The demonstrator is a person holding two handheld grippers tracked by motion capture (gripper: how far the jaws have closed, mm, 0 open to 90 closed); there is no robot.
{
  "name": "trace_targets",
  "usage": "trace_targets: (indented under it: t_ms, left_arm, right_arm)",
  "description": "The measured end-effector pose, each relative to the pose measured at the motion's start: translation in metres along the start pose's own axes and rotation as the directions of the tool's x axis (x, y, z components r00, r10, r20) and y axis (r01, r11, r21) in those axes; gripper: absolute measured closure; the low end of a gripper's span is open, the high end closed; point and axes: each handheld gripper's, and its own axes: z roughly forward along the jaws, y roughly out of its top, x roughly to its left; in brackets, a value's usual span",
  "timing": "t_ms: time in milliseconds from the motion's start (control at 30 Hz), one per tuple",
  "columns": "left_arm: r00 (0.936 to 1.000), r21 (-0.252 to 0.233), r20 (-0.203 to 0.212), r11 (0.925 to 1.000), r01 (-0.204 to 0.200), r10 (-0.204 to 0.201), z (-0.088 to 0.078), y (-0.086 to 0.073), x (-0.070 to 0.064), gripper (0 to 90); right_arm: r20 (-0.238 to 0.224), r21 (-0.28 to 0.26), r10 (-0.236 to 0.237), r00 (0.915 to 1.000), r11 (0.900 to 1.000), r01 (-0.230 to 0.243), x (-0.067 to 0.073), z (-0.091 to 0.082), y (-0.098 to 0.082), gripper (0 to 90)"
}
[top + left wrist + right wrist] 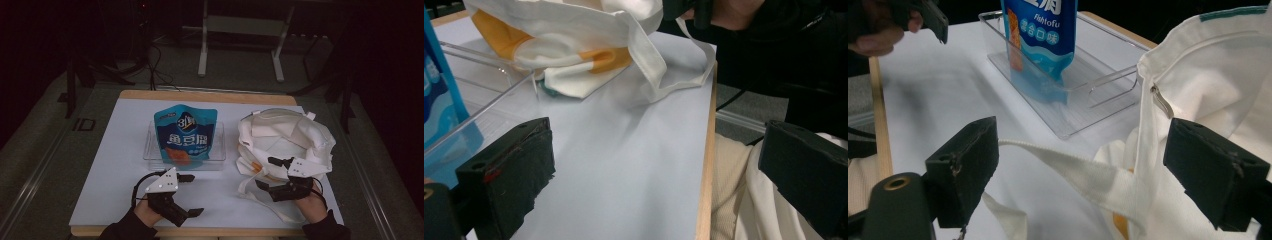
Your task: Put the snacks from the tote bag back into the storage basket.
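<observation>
1. Currently my left gripper point(186, 195) hangs wide open over bare table, holding nothing; the blue snack pouch point(184, 134) stands ahead of it in the clear tray point(218, 150).
2. My right gripper point(1075, 170) is also spread wide, its jaws either side of the white tote bag point(285, 140) rim and strap point(1068, 165), not yet closed.
3. I judge the risk is pinching only the strap: the limp mouth would then sag shut, or the cloth could drag into the tray just beside it.

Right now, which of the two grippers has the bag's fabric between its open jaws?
The right gripper: the white tote bag rim and strap pass between its jaws. The left gripper has only bare table between its jaws.
</observation>
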Motion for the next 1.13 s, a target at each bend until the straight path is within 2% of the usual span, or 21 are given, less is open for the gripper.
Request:
trace_targets:
  t_ms: [33, 100, 233, 300, 400, 533, 733, 933, 1133]
  left_arm:
    - [1.0, -0.005, 0.004, 1.0, -0.001, 0.001, 0.001, -0.002, 0.0, 1.8]
    - [1.0, 0.014, 0.0, 0.9999, -0.007, 0.007, 0.004, -0.005, 0.0, 1.8]
    - [1.0, 0.028, -0.002, 0.9996, 0.001, -0.001, 0.006, -0.01, 0.002, 1.8]
    - [1.0, 0.032, -0.001, 0.9995, -0.001, 0.001, 0.007, -0.011, 0.001, 1.8]
    - [1.0, 0.017, 0.006, 0.9999, -0.003, 0.003, 0.008, -0.015, 0.001, 1.8]
    - [1.0, 0.035, -0.005, 0.9994, -0.004, 0.004, 0.01, -0.017, 0.001, 1.8]
    - [0.9996, 0.044, -0.021, 0.9988, -0.02, 0.021, 0.011, -0.017, -0.001, 1.8]
    - [0.9995, 0.054, -0.02, 0.9982, -0.025, 0.026, 0.011, -0.02, -0.003, 1.8]
    - [0.9993, 0.039, -0.022, 0.9988, -0.03, 0.031, 0.012, -0.021, -0.003, 1.8]
  right_arm:
    - [-0.003, 0.0, 0.003, 1.0, 1.0, -0.003, 0.0, -0.001, -0.001, 14.6]
    - [-0.014, 0.007, 0.001, 0.9999, 1.0, -0.001, 0.001, -0.002, -0.005, 14.6]
    - [-0.005, 0.021, -0.016, 0.9999, 1.0, 0.016, 0.003, -0.002, -0.012, 14.4]
    - [0.0, 0.008, -0.016, 0.9999, 1.0, 0.016, 0.005, -0.005, -0.014, 14.3]
    - [-0.022, -0.017, -0.008, 0.9997, 1.0, 0.008, 0.005, -0.009, -0.014, 14.2]
    - [0.025, -0.037, -0.007, 0.9997, 0.999, 0.008, 0.006, -0.014, -0.016, 14.1]
    - [0.104, -0.07, 0.007, 0.9945, 0.998, 0.001, 0.005, -0.02, -0.024, 14.1]
    - [0.133, -0.091, 0.024, 0.9908, 0.996, -0.012, 0.001, -0.023, -0.027, 14.1]
    - [0.161, -0.066, 0.018, 0.9868, 0.998, -0.007, 0.001, -0.022, -0.027, 14.3]
